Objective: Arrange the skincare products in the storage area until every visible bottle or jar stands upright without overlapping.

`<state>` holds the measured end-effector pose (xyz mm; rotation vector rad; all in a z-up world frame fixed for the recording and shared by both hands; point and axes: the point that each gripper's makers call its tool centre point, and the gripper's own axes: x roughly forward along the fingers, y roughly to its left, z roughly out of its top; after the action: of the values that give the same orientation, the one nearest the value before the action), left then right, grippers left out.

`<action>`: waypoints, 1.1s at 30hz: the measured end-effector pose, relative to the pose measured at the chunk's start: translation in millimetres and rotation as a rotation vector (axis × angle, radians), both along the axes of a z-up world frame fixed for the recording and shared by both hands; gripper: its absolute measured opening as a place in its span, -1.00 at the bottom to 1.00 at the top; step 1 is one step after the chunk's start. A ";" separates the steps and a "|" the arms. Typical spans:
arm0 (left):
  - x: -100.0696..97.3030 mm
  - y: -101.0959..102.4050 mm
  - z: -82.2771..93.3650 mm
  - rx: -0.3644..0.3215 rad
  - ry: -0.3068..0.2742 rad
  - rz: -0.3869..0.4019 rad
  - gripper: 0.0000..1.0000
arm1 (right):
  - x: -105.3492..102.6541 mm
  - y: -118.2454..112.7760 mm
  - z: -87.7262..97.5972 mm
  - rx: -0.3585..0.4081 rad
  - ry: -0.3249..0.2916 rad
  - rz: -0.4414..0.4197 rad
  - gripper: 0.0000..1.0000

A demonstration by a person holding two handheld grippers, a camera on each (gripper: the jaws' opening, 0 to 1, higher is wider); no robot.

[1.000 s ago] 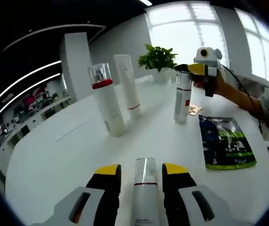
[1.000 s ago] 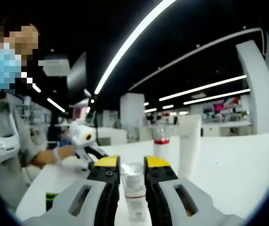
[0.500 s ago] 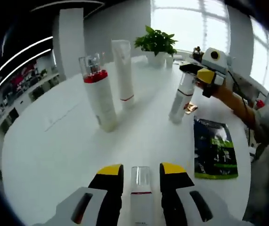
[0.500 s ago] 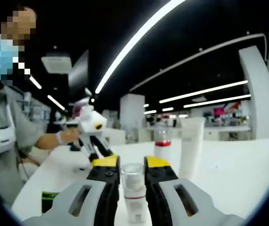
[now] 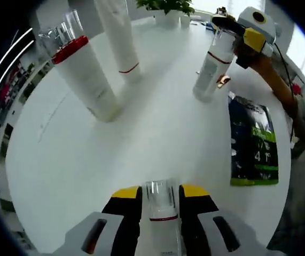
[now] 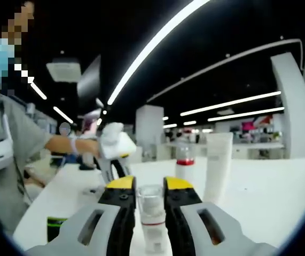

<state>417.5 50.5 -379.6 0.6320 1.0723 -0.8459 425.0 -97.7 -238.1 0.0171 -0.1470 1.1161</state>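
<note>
Skincare bottles: four white containers with red bands on a round white table [image 5: 61, 160], two held, two free-standing
Left gripper [image 5: 161, 193]: yellow-tipped black jaws clamped on either side of a slim white bottle with clear cap and red band [image 5: 160, 205], which rises between them, above the near table edge
Right gripper [image 6: 143, 186]: jaws closed against a white bottle with clear cap and red ring [image 6: 152, 213]; from the left gripper view this same gripper [image 5: 232, 24] grips the top of that bottle [image 5: 212, 66], which leans slightly with its base on the table at the far right
Free-standing bottle: tall white cylinder with red collar and clear cap [image 5: 83, 74], upright at far left, apart from the others
Tube: tall white squeeze tube with thin red line [image 5: 119, 40], upright just behind and right of the tall cylinder, not touching it
Pouch: flat dark blue and green packet [image 5: 253, 141], lying on the table right of centre, near the leaning bottle
Small item: shiny copper-coloured scrap [image 5: 223, 81] beside that bottle's base
Plant: green potted plant [image 5: 165, 8] at the far table edge
Person: sleeve and hand [image 6: 83, 145] behind the left gripper's white body [image 6: 117, 146] in the right gripper view
</note>
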 end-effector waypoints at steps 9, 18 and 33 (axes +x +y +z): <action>2.5 -0.7 6.1 0.018 0.004 0.016 -0.60 | 4.7 -2.5 0.3 0.005 0.008 -0.015 -0.64; 8.3 -9.2 40.2 -0.152 -0.067 0.003 -0.60 | 8.9 -3.6 0.3 0.013 0.013 -0.032 -0.64; 14.6 -35.1 113.6 -0.738 -0.279 -0.036 -0.60 | 10.9 -7.5 2.4 0.037 0.018 -0.043 -0.60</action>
<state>432.1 15.4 -266.1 0.1337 0.4380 -1.0658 435.8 -105.2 -235.7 0.0564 -0.1514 1.0698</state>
